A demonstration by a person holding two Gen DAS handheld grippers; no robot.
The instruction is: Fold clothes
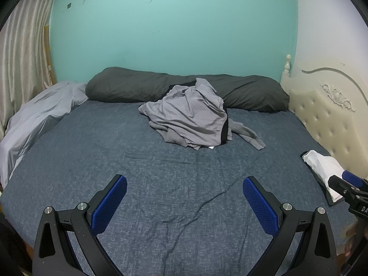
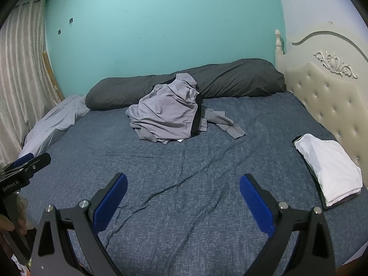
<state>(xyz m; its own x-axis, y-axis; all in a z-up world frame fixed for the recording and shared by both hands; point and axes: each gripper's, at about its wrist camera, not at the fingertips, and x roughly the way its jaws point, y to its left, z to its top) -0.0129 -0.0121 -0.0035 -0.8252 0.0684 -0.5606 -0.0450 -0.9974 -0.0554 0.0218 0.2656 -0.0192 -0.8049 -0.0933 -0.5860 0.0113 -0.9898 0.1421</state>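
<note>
So both my grippers, left (image 1: 184, 189) and right (image 2: 183, 188), hang wide open; grey heap (image 1: 191, 117) mid-frame looks soft, floppy. I'd pinch its trailing sleeve (image 1: 249, 136).

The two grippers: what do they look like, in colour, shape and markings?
Each of them, the left gripper and the right gripper, has black angular arms with triangular cut-outs and silver round bolts. The fingers carry flat blue pads with a fine dotted texture. White lettering marks the left gripper's body in the right wrist view, only partly readable.
</note>
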